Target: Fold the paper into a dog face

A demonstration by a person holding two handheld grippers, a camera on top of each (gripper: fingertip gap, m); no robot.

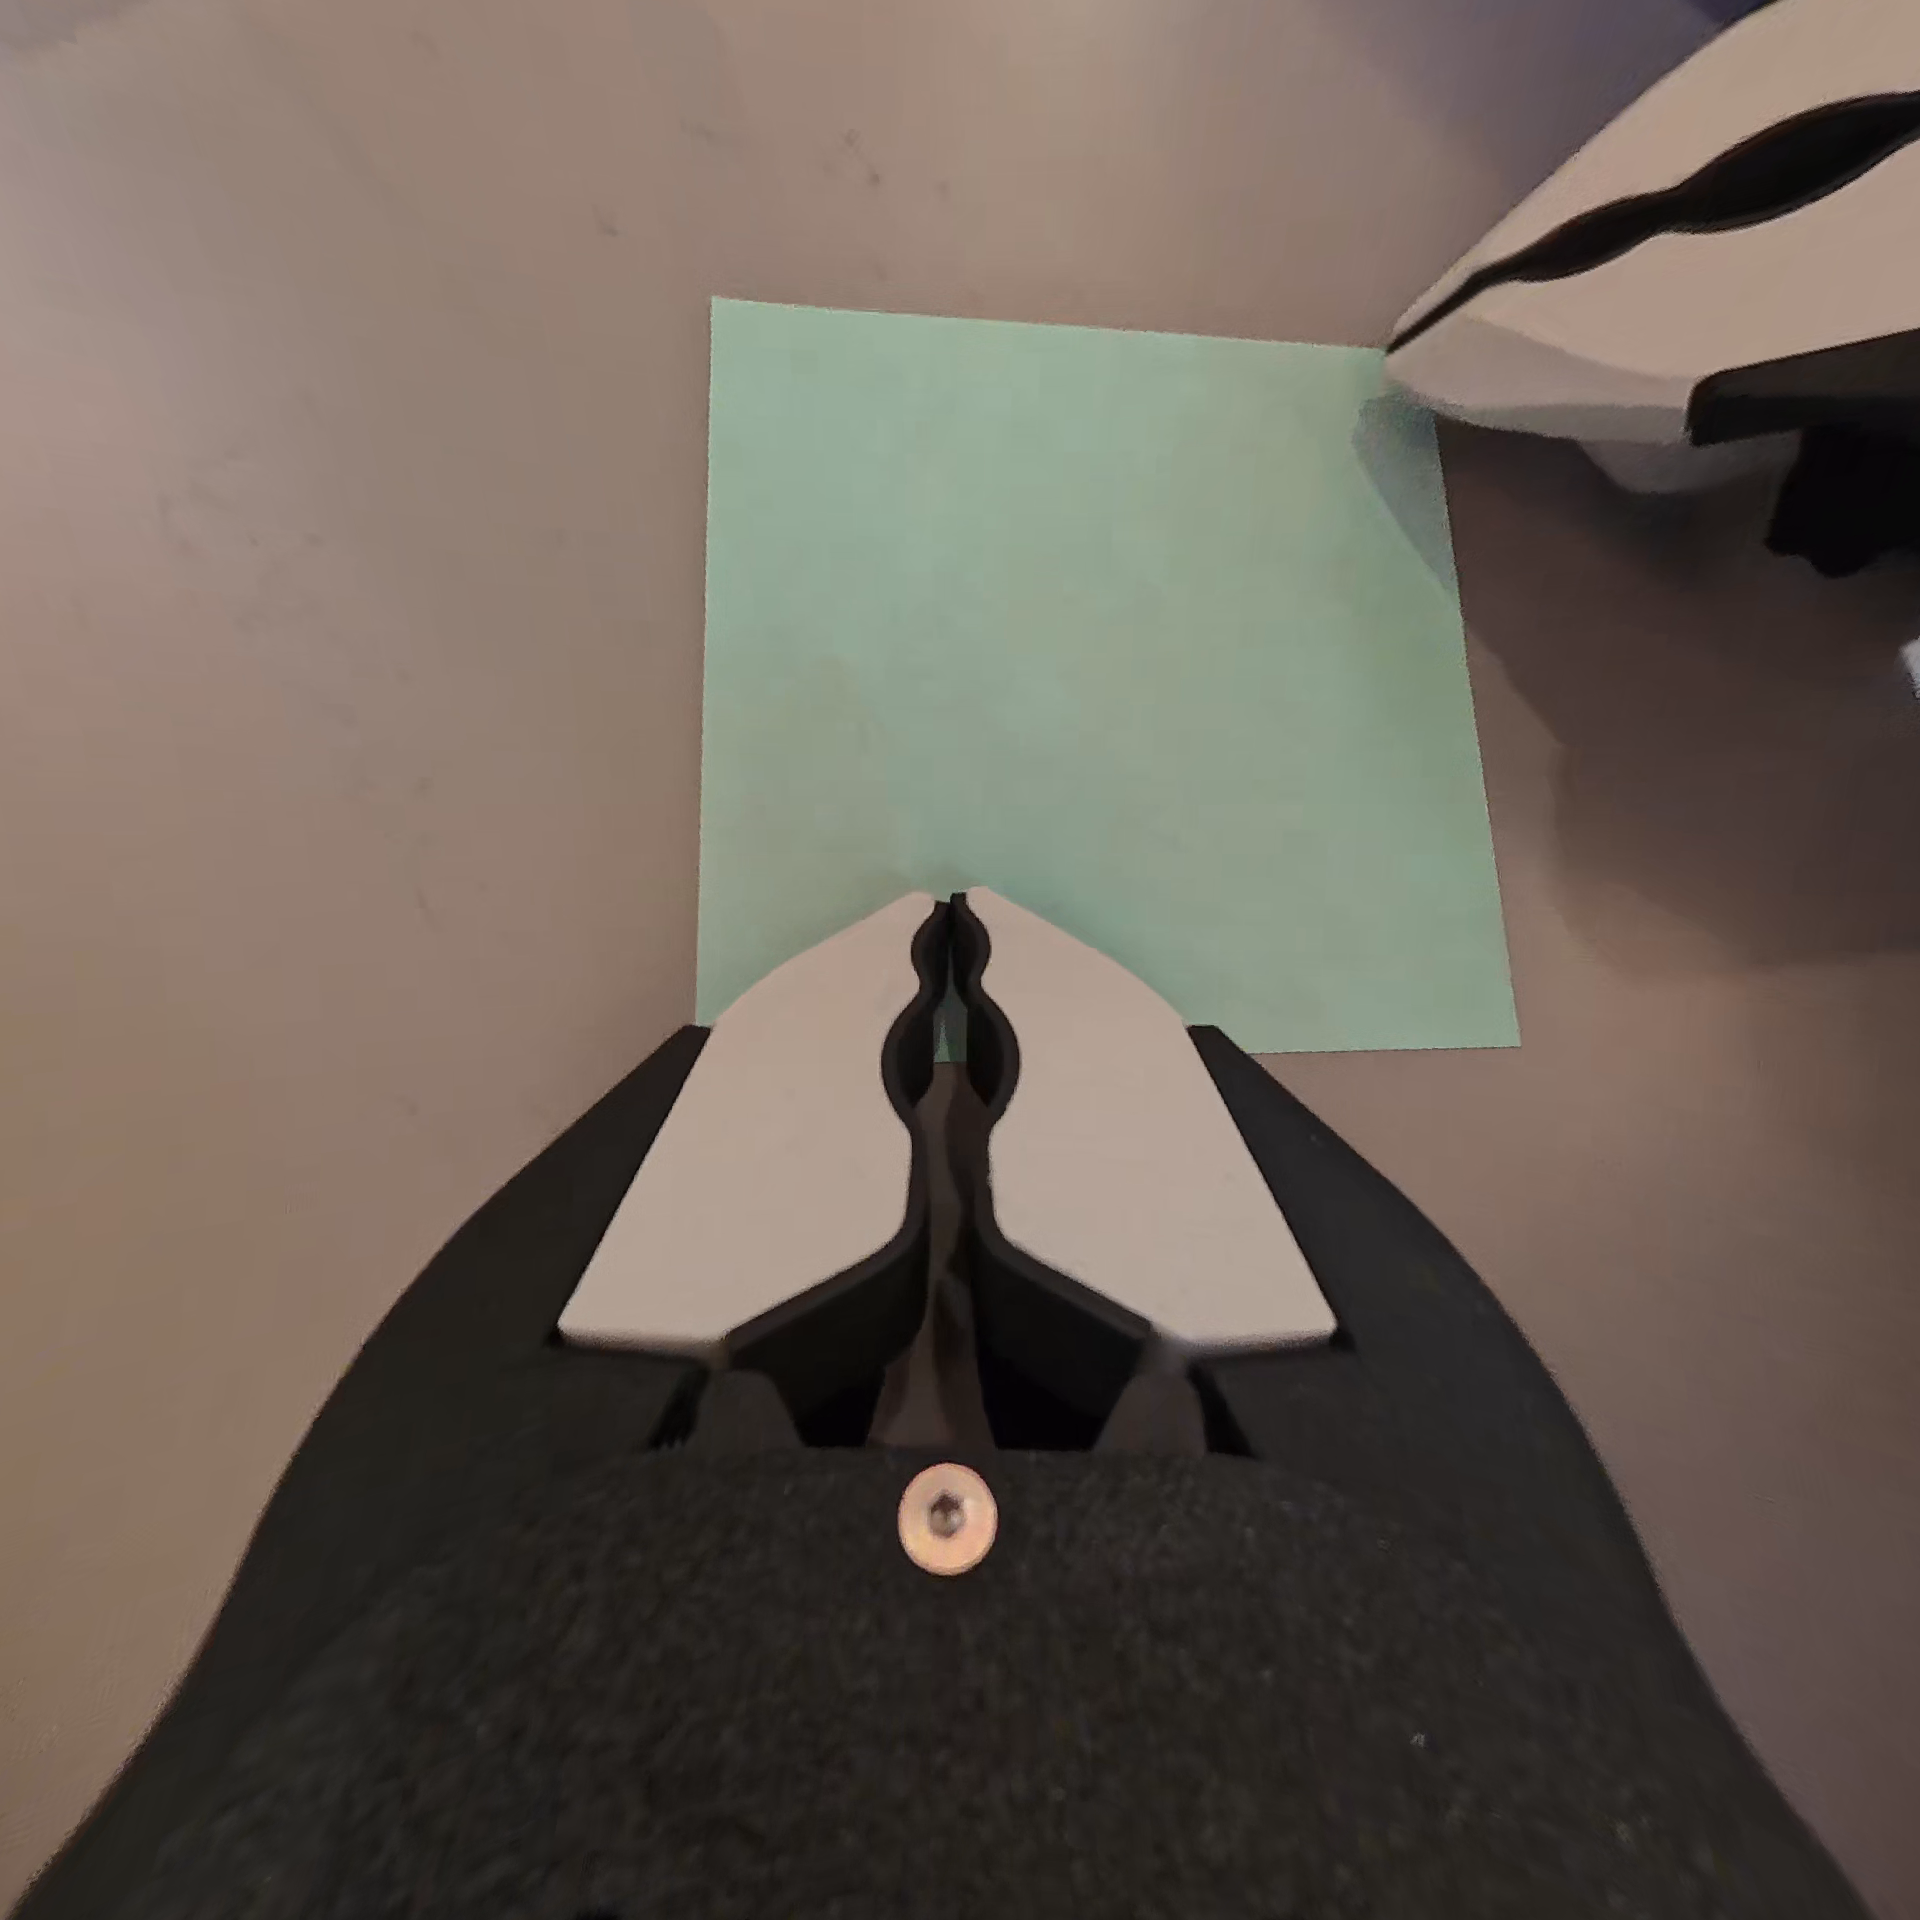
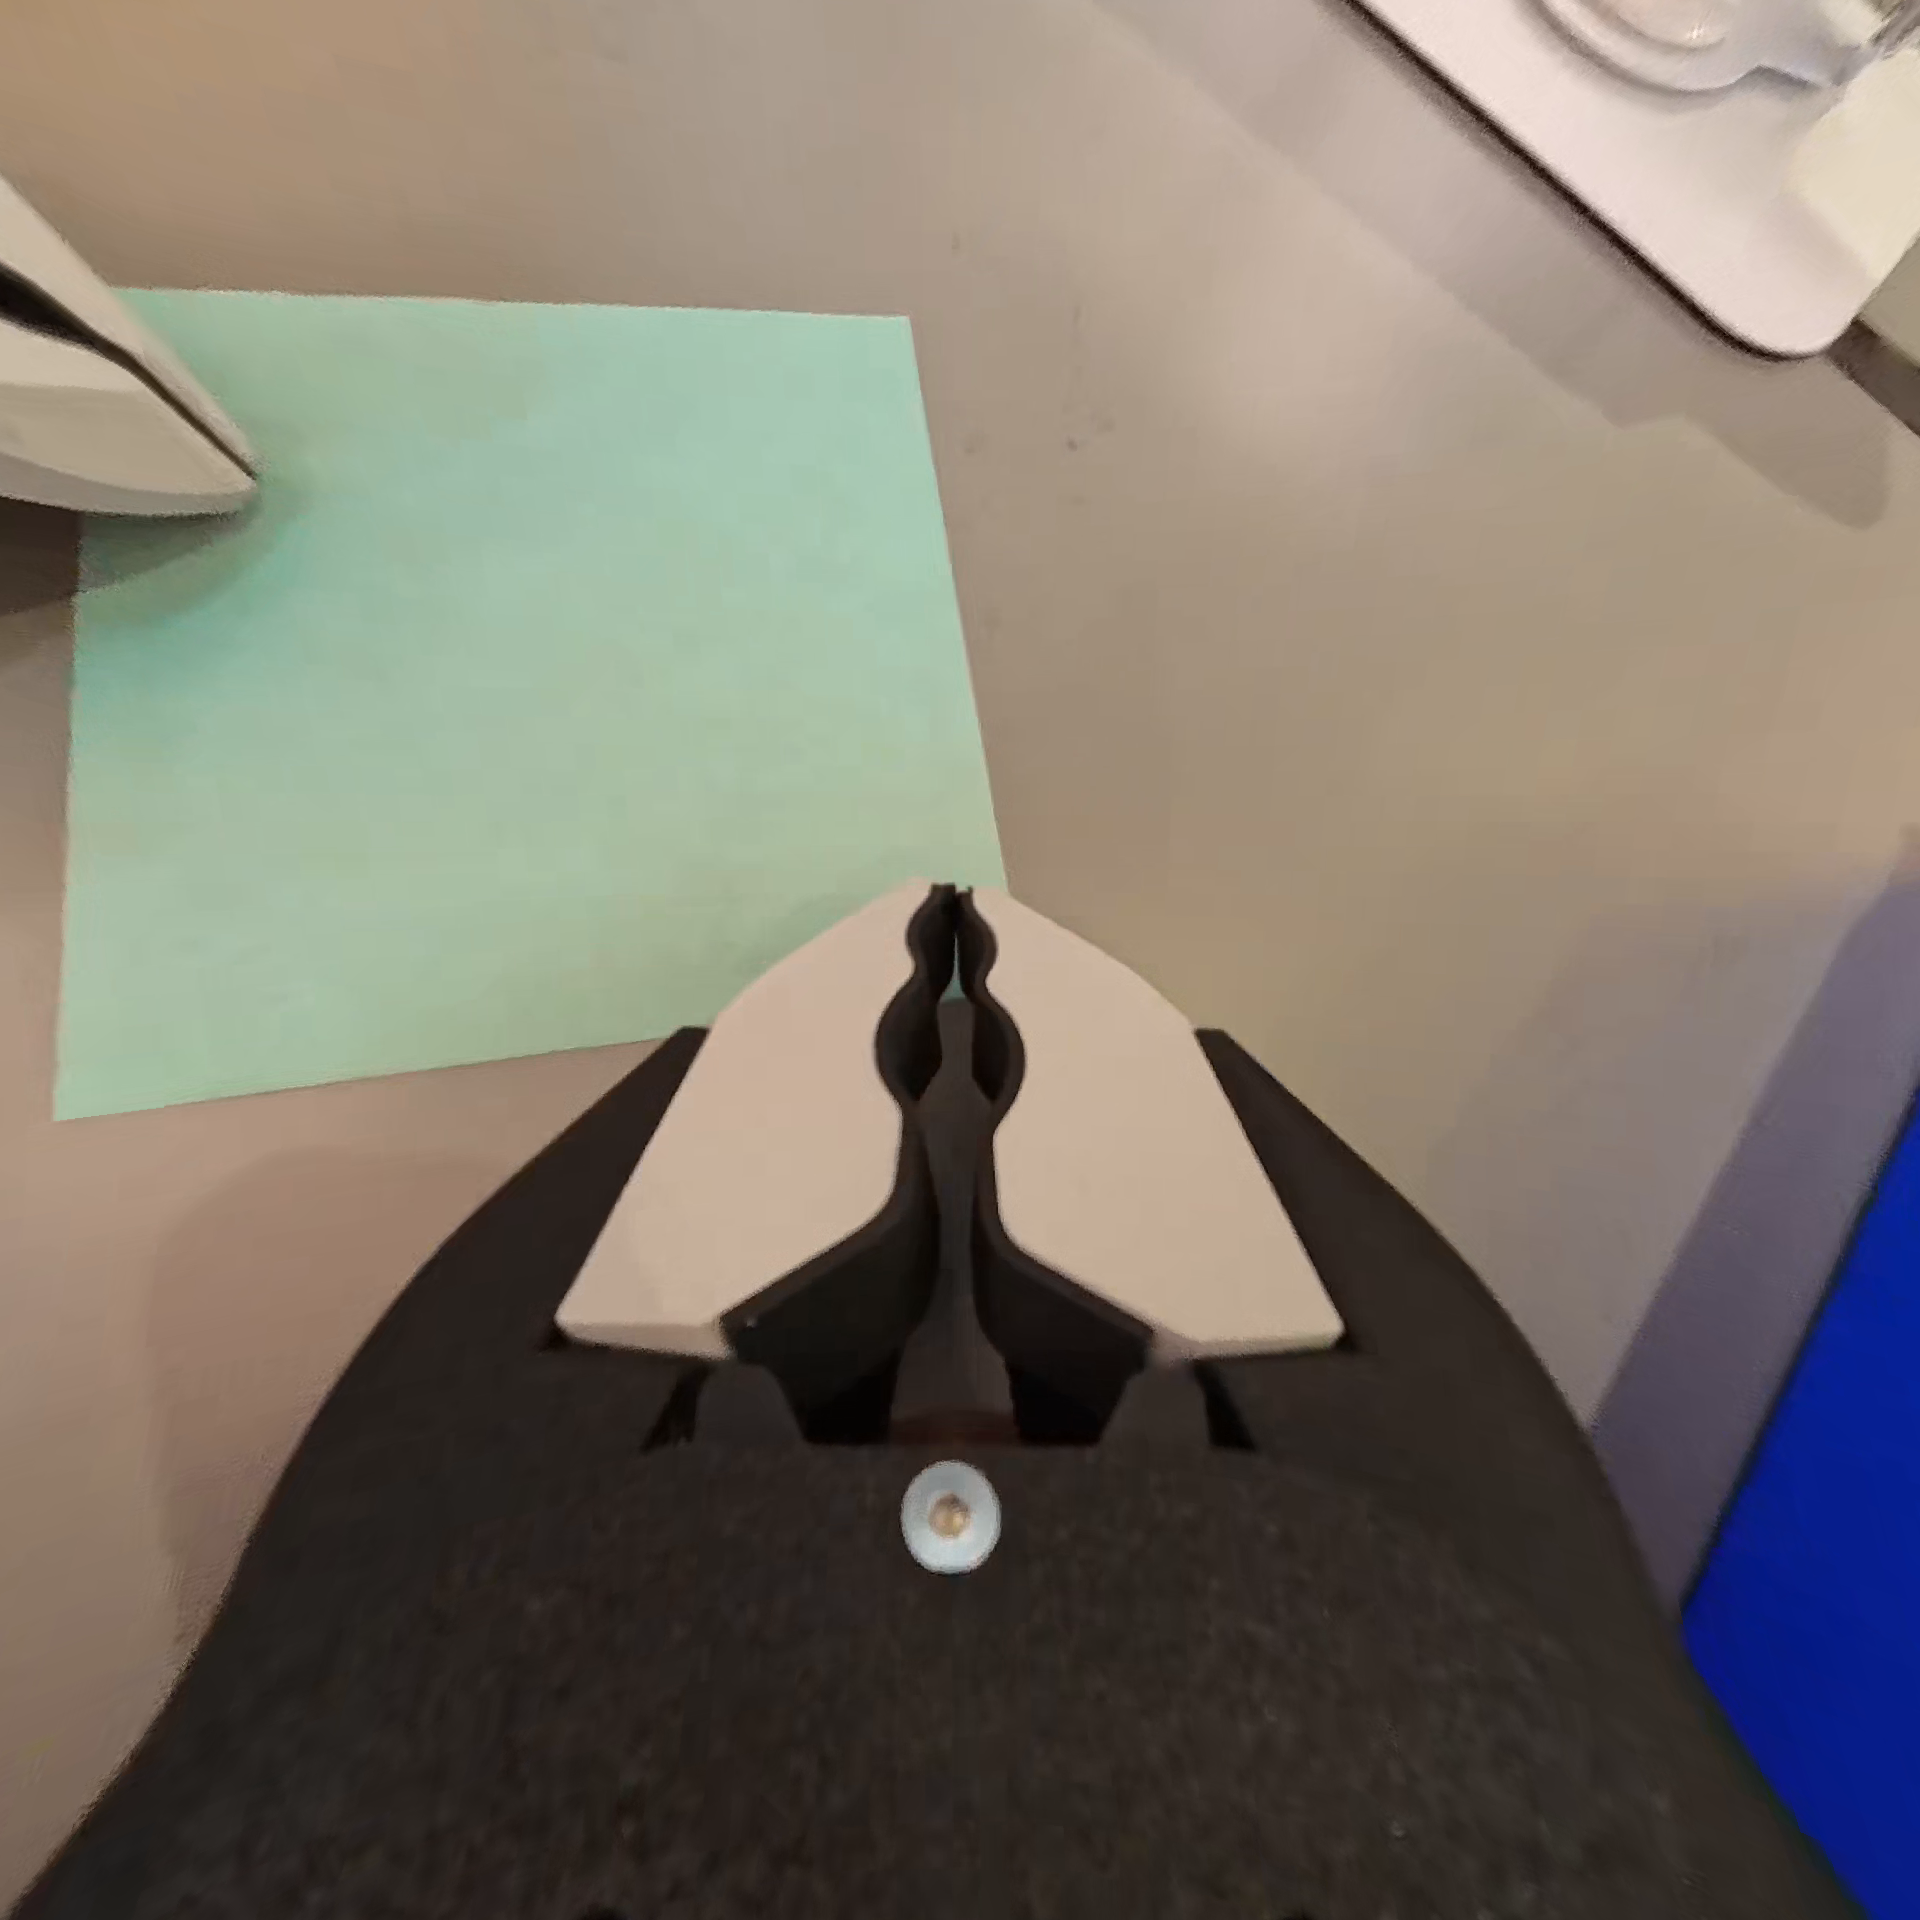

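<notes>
Green paper (image 1: 1091, 665) flat on grey bench (image 1: 343, 623), unfolded. Left gripper (image 1: 954, 902) w/ fingers pressed together, tips over paper's near edge; right gripper (image 2: 953, 896) likewise closed at a corner (can't tell if either pinches the sheet). White tray (image 2: 1621, 177) & blue item (image 2: 1808, 1507) well apart on right.

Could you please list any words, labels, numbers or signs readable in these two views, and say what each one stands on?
None are readable in either view.
The green paper is blank.
The grey table shows only faint marks.
The white object and blue object show no print.
</notes>
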